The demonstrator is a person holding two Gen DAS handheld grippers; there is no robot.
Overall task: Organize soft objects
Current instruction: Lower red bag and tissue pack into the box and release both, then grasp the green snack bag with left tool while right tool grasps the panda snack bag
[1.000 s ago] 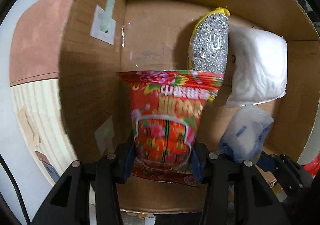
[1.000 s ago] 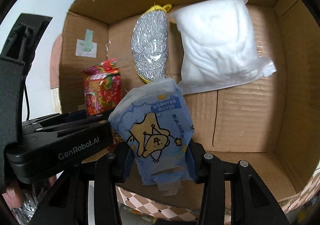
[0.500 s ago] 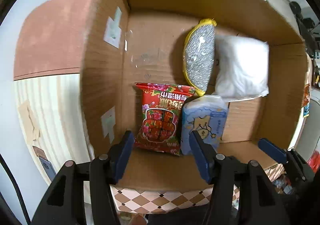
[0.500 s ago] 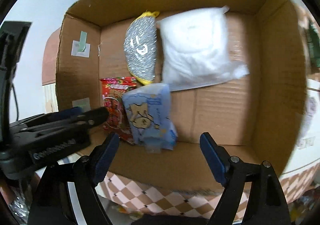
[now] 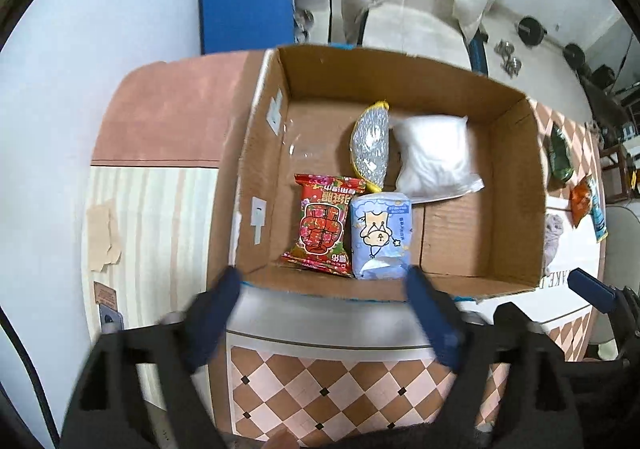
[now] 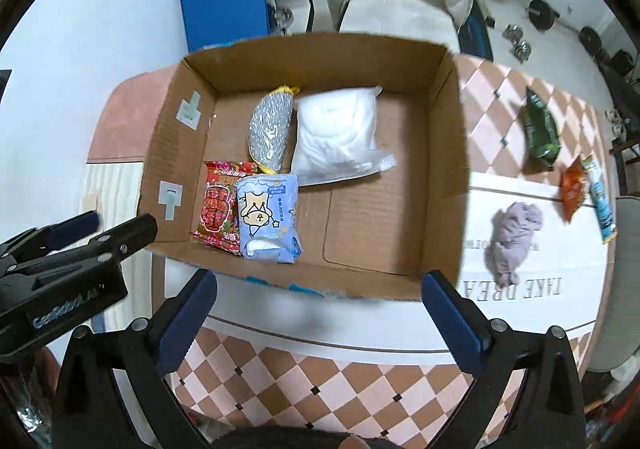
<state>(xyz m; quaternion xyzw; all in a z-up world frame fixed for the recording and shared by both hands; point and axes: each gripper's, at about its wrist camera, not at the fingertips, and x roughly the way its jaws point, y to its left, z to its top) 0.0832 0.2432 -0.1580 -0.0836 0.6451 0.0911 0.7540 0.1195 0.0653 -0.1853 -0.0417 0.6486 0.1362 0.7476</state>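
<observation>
Four soft packs lie in the box point(image 6: 440, 177): red pack point(image 6: 218, 205), blue pack point(image 6: 268, 217), silver scrubber point(image 6: 270, 133), white bag point(image 6: 336, 135). A cloth point(image 6: 512, 237) and three snack packs, among them a green one point(image 6: 542, 129), wait on the table point(image 6: 360, 333). Both the left gripper point(image 5: 324, 317) and the right gripper point(image 6: 320, 317) hover empty above the box's near wall, jaws opening, the cloth off to the right.

The bench point(image 6: 360, 377) is wearing a cloth of pink and tan checks with a white band bearing printed letters. A cardboard box point(image 6: 444, 169) is sitting open on it, toward the left end. Right of the box, a grey cloth point(image 6: 512, 237) is lying bunched on the white band. Beyond it, near the far right edge, a green packet point(image 6: 542, 129) is lying on the checks. An orange packet point(image 6: 572, 189) and a light blue sachet point(image 6: 602, 205) are lying just beside each other at the right rim.
</observation>
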